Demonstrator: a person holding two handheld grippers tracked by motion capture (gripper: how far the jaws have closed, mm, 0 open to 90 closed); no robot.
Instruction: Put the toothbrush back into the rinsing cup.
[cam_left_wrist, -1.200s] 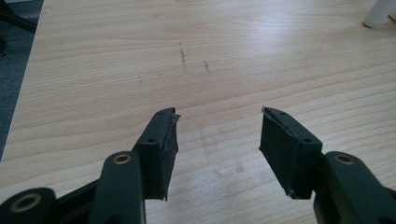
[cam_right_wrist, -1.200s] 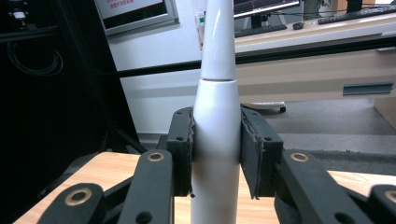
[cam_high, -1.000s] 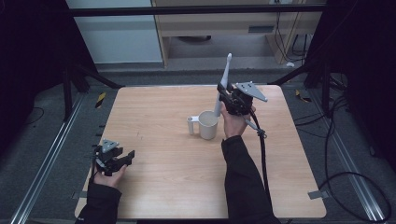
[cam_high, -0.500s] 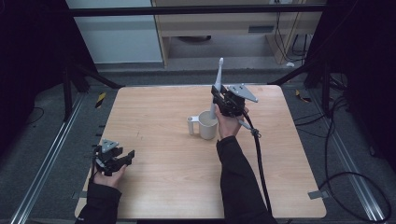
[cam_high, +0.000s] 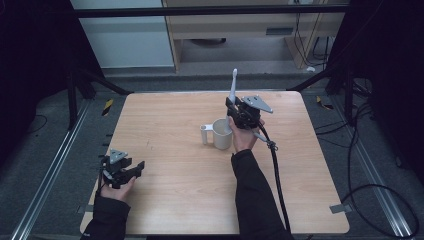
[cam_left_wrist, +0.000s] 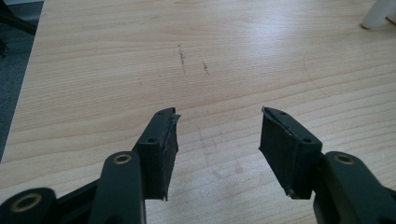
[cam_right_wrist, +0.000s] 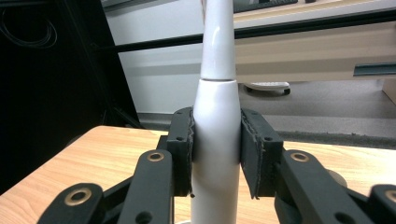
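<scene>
the right gripper (cam_high: 234, 111) is held above the middle of the light wooden table (cam_high: 175, 200), its black fingers (cam_right_wrist: 180, 149) clamped on both sides of a slim white plastic electric toothbrush (cam_right_wrist: 215, 135). in the right gripper view the toothbrush stands upright between the pads, its narrower neck rising out of the top of the frame. in the high view the toothbrush (cam_high: 233, 87) points up and slightly away from the person, and its lower end sits at or just over the mouth of a white mug with a handle (cam_high: 219, 133); whether it touches the mug cannot be told. the mug stands near the table's centre, its handle turned toward the left.

the left gripper (cam_high: 131, 170) rests low near the table's near-left corner, well apart from the mug. in the left gripper view its fingers (cam_left_wrist: 161, 149) are spread wide over bare wood with nothing between them.
</scene>
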